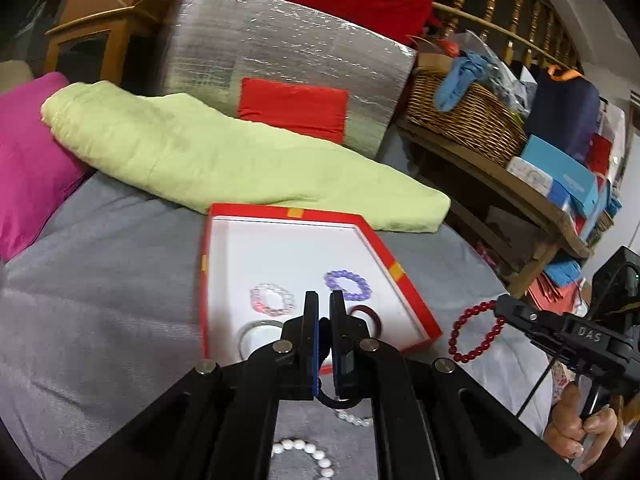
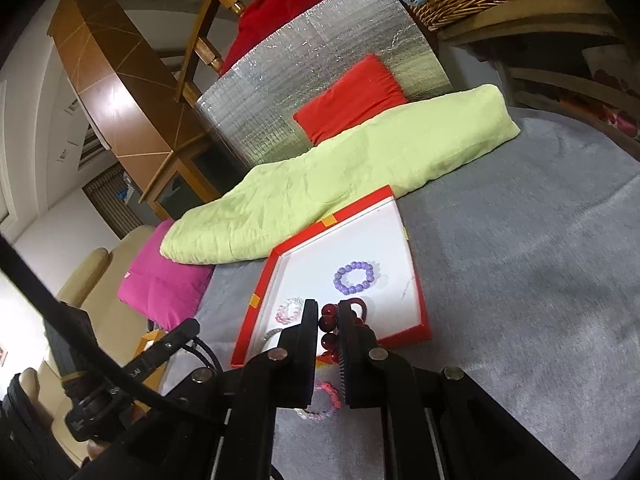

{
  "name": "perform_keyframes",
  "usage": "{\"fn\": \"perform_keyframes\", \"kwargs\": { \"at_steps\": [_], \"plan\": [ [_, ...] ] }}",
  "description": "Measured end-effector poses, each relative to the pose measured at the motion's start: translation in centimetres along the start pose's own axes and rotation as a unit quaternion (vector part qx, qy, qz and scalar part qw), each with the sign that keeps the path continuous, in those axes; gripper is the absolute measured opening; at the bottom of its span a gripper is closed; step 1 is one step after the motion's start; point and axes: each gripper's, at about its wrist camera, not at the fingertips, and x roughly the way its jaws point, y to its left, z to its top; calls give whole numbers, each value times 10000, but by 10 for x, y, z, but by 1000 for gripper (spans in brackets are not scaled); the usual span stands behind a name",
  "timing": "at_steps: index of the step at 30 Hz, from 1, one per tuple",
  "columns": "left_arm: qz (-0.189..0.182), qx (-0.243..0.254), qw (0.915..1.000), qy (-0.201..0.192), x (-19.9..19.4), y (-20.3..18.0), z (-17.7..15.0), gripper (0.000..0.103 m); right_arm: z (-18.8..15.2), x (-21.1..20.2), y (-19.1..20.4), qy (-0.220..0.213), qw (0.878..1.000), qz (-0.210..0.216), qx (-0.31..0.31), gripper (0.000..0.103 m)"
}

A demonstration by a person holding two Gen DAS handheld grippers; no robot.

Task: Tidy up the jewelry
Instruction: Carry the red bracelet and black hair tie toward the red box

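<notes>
A red box (image 1: 404,280) (image 2: 260,300) with a white inside lies open on the grey bed. In it are a purple bead bracelet (image 1: 347,285) (image 2: 355,278), a pink-and-clear bracelet (image 1: 271,300) (image 2: 289,310), a dark red bangle (image 1: 366,314) and a clear bangle (image 1: 256,332). My right gripper (image 2: 328,306) (image 1: 498,306) is shut on a red bead bracelet (image 1: 476,332) (image 2: 328,322), which hangs just right of the box's near corner. Over the box's near edge, my left gripper (image 1: 324,300) is shut, and a thin black bangle (image 1: 334,402) hangs between its pads.
White pearl bracelets (image 1: 308,454) and a pink bracelet (image 2: 324,400) lie on the bed near me. Behind the box are a folded green cloth (image 1: 240,160), a pink pillow (image 1: 32,160) and a silver foil bag (image 1: 280,60). A wooden shelf with a wicker basket (image 1: 460,116) stands to the right.
</notes>
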Motion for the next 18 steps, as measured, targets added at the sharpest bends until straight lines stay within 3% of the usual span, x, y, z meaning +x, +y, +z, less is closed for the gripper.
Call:
{"fn": "perform_keyframes", "kwargs": {
  "at_steps": [18],
  "plan": [
    [106, -175, 9997, -113, 50, 11, 27, 5, 35, 61, -11, 111, 9989, 186, 424, 10]
  ]
}}
